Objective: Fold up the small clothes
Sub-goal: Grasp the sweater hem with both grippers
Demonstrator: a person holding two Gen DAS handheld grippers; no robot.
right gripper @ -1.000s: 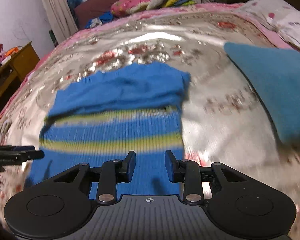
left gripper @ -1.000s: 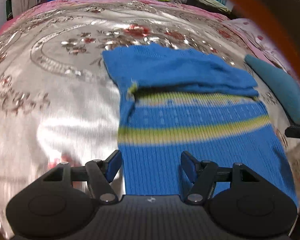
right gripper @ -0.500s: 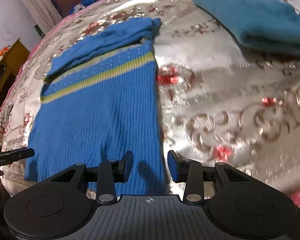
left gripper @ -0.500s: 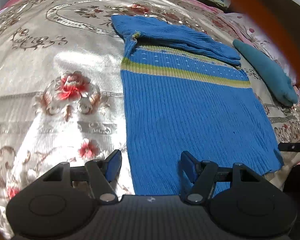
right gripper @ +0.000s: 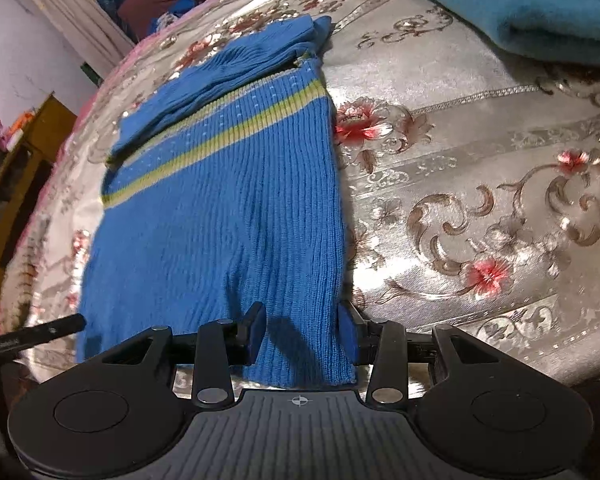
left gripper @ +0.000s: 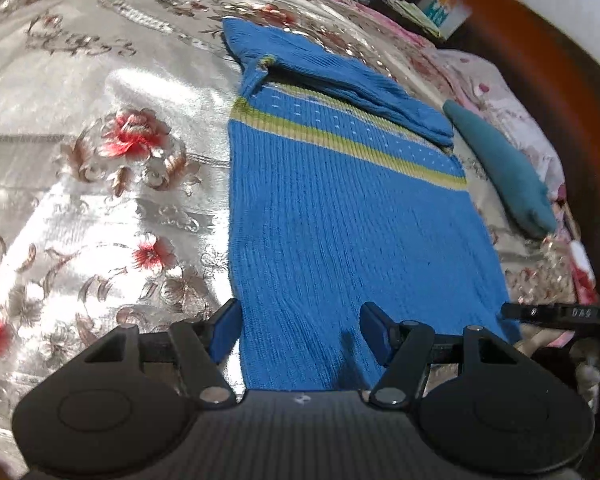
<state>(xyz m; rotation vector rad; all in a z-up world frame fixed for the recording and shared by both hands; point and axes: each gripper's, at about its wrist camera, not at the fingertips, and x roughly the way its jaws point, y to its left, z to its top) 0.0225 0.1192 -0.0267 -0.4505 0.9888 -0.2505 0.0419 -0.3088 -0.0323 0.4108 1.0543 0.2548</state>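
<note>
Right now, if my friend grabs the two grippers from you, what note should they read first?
Left gripper: open, over the blue sweater at its near hem's left corner, gripping nothing.
Right gripper: jaws have just been opening, near hem's right corner between them, not pinched.
Sweater lies flat on the silver floral bedspread, sleeves already folded across the top. A teal cloth lies apart, to its right.
Left to do: probably pinch both hem corners and fold the bottom up towards the sleeves.

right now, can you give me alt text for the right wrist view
A blue ribbed sweater with a yellow-green stripe lies flat on a shiny floral bedspread, its sleeves folded across the top. The right tongs are open over its near hem corner. A teal cloth sits top right.
</note>
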